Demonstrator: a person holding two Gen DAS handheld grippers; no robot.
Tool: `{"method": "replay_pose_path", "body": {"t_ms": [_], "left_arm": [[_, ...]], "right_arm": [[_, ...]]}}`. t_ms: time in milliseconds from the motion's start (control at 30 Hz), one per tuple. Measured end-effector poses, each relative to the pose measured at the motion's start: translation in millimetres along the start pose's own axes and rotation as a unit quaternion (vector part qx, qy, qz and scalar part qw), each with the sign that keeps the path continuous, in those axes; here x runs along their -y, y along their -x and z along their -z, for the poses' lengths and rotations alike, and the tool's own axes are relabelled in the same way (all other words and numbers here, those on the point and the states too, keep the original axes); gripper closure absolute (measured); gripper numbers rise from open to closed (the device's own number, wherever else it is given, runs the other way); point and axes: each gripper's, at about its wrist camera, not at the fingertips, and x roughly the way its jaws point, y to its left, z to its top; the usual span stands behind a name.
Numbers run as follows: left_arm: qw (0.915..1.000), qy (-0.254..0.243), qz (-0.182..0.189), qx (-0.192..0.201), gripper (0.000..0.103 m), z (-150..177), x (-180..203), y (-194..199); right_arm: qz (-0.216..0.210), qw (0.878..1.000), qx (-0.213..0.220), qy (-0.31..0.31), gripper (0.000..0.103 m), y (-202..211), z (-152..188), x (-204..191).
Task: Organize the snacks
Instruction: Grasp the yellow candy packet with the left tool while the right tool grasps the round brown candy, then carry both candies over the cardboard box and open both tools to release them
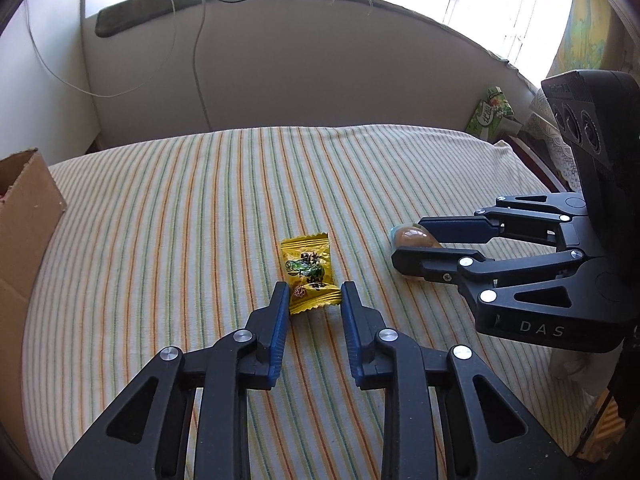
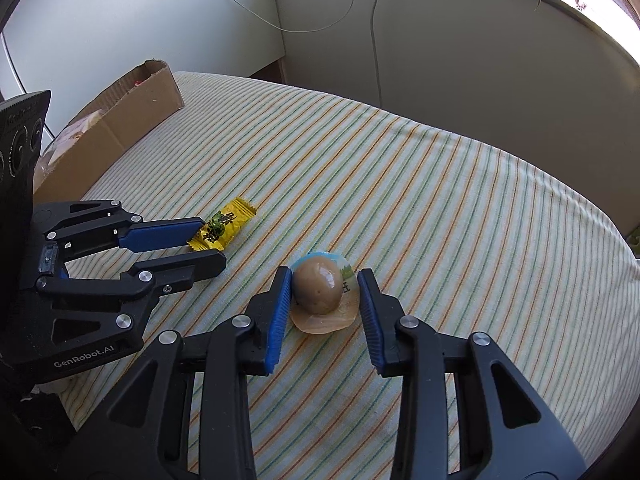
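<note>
A yellow candy packet lies on the striped cloth. My left gripper is shut on its near end, both blue pads touching the crimped edge. In the right wrist view the same packet sticks out past the left gripper. To the right a brown egg in a clear wrapper sits on the cloth. My right gripper is shut on it, one pad on each side. The left wrist view shows this egg held between the right gripper's fingers.
An open cardboard box holding some packets stands at the cloth's left edge, also seen as a box flap. A green carton leans at the far right. Cables hang down the wall behind the surface.
</note>
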Motion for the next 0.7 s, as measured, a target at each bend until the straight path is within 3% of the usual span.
{"method": "replay_pose_path", "body": {"t_ms": [300,700], "left_arm": [[0.9994,0.006,-0.014,0.031,0.079,2.4,-18.8,37.7],[0.9946,0.024,-0.052,0.086,0.079,0.2,-52.2,93.1]], "right_arm": [[-0.001,1.0,0.021,0.002,0.068,17.7,-8.9,-8.1],[-0.02,0.998,0.051,0.04,0.068,32.5,-43.9,-57.1]]}}
